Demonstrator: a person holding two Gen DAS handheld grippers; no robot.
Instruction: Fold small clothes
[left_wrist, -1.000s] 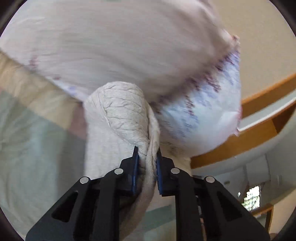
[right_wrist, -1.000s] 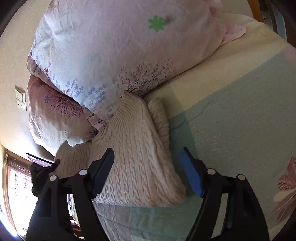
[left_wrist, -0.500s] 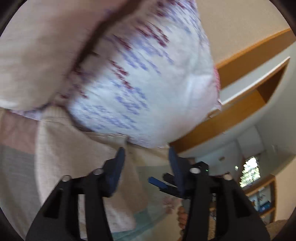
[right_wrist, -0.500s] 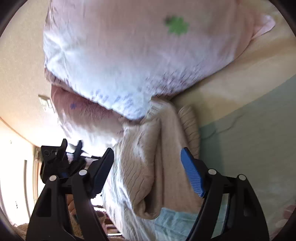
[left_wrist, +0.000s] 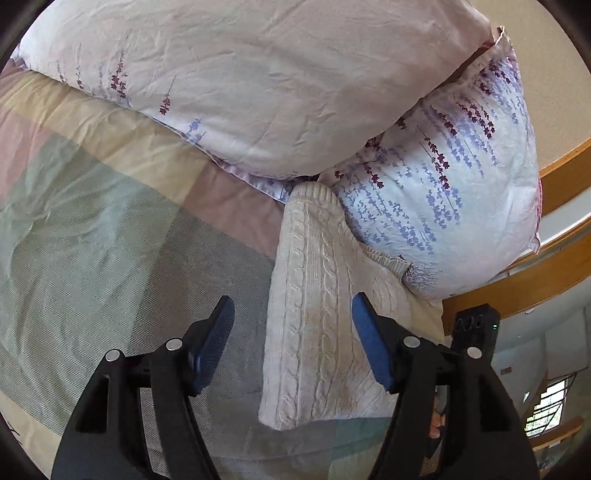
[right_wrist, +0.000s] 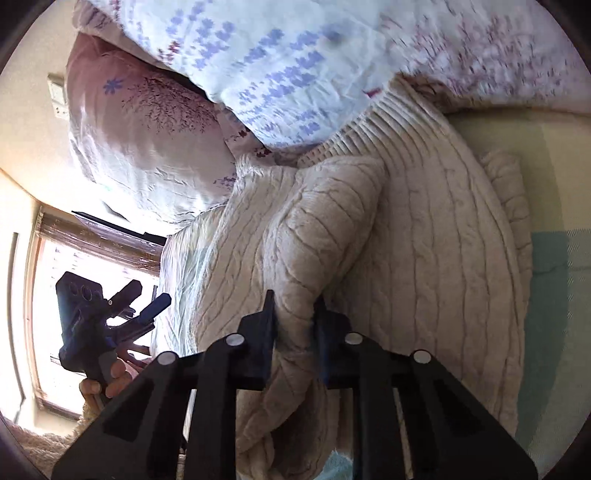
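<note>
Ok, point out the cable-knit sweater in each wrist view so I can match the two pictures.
Left wrist view: the cable-knit sweater lies folded at lower centre, ahead of the open left gripper.
Right wrist view: the sweater fills the centre, a fold of it pinched in the right gripper.
Shared landmark: the floral pillow against the sweater's far end.
</note>
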